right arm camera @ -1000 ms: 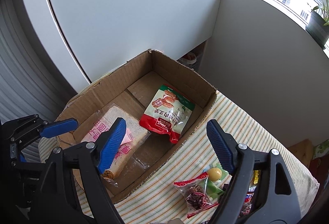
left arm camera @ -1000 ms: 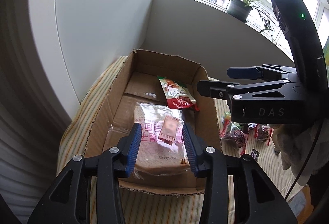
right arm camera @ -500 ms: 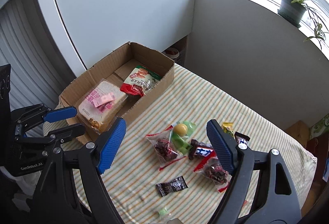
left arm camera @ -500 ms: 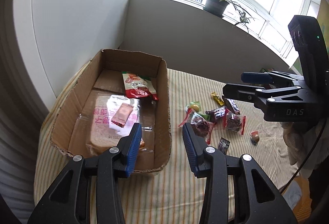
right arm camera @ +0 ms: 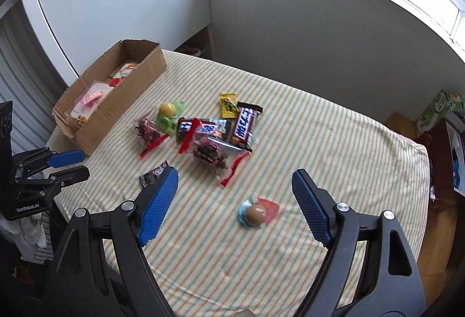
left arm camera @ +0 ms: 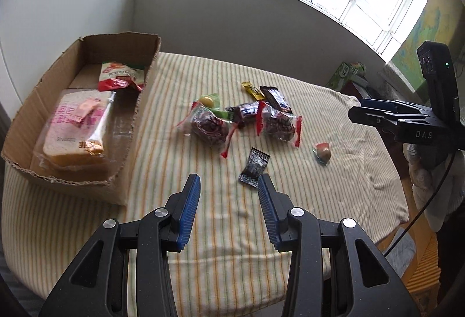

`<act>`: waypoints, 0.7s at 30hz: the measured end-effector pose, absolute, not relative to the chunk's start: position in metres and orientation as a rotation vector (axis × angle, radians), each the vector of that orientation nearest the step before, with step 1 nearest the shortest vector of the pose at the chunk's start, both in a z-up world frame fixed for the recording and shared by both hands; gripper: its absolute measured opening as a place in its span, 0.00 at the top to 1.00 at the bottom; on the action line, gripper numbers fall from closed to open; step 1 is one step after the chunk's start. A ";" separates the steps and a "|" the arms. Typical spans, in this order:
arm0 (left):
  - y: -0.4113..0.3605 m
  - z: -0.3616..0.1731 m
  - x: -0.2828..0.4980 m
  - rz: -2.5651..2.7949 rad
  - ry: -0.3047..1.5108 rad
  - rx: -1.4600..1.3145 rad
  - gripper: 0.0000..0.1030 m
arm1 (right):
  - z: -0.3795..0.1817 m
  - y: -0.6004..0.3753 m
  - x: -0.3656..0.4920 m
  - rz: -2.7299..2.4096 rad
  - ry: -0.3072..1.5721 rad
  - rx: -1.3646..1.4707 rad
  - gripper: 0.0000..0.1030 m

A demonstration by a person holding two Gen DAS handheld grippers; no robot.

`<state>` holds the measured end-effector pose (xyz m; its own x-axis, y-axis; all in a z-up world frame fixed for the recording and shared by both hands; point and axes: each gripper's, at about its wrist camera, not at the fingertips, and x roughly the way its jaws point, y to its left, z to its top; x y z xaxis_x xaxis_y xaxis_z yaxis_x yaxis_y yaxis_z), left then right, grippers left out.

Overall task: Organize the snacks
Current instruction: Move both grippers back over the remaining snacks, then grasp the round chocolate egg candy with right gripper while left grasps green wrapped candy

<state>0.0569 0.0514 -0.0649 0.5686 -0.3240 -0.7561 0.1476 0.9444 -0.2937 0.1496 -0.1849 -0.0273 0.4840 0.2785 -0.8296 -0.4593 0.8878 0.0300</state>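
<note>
**Both grippers hovering empty over the snacks**

Left wrist view: we are holding our left gripper (left arm camera: 229,186) released at lower centre; the snacks (left arm camera: 241,116) are lying mid-frame, the cardboard box (left arm camera: 128,125) at left.

Right wrist view: we are holding our right gripper (right arm camera: 235,186) spread wide, a round candy (right arm camera: 255,213) lying between its fingers.

"DAS" on right gripper (left arm camera: 355,114) body | "GenRobot.AI" on left gripper (right arm camera: 76,164) body | bread bag (left arm camera: 74,131) print + candy wrappers unreadable tbh
</note>
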 end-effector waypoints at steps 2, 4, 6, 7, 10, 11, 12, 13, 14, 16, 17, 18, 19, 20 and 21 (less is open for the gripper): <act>0.038 -0.073 0.054 -0.299 0.950 -0.194 0.61 | -0.038 -0.200 0.149 0.439 0.991 -0.185 0.19; 0.027 -0.081 0.052 -0.316 0.974 -0.189 0.61 | -0.050 -0.211 0.148 0.428 1.017 -0.165 0.19; 0.018 -0.088 0.051 -0.328 0.992 -0.186 0.61 | -0.062 -0.220 0.147 0.425 1.043 -0.149 0.19; 0.013 -0.091 0.051 -0.333 1.002 -0.186 0.61 | -0.070 -0.221 0.146 0.423 1.055 -0.146 0.19; 0.003 -0.099 0.052 -0.346 1.025 -0.185 0.61 | -0.086 -0.226 0.144 0.416 1.081 -0.143 0.19; -0.001 -0.101 0.052 -0.349 1.031 -0.179 0.61 | -0.090 -0.226 0.143 0.413 1.086 -0.143 0.19; -0.004 -0.103 0.052 -0.351 1.036 -0.174 0.61 | -0.094 -0.226 0.143 0.413 1.091 -0.142 0.19; -0.007 -0.105 0.052 -0.354 1.043 -0.172 0.61 | -0.098 -0.226 0.143 0.416 1.096 -0.141 0.20; -0.008 -0.107 0.052 -0.357 1.048 -0.171 0.61 | -0.101 -0.226 0.143 0.419 1.101 -0.139 0.20; -0.013 -0.111 0.053 -0.364 1.059 -0.166 0.61 | -0.107 -0.225 0.142 0.426 1.112 -0.138 0.22; -0.015 -0.112 0.053 -0.368 1.063 -0.165 0.61 | -0.110 -0.225 0.143 0.429 1.117 -0.137 0.24; -0.017 -0.114 0.053 -0.371 1.067 -0.160 0.61 | -0.113 -0.224 0.144 0.432 1.125 -0.138 0.28; -0.019 -0.116 0.054 -0.374 1.071 -0.154 0.61 | -0.115 -0.223 0.145 0.433 1.132 -0.138 0.29; -0.020 -0.117 0.055 -0.375 1.075 -0.152 0.61 | -0.117 -0.222 0.146 0.432 1.136 -0.137 0.30; -0.021 -0.119 0.056 -0.375 1.079 -0.152 0.61 | -0.119 -0.221 0.148 0.431 1.139 -0.136 0.30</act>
<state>0.0565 -0.0206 -0.1186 0.4167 -0.3707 -0.8300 0.2243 0.9268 -0.3013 0.1476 -0.2207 -0.1192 0.3465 0.2626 -0.9005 -0.3996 0.9099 0.1116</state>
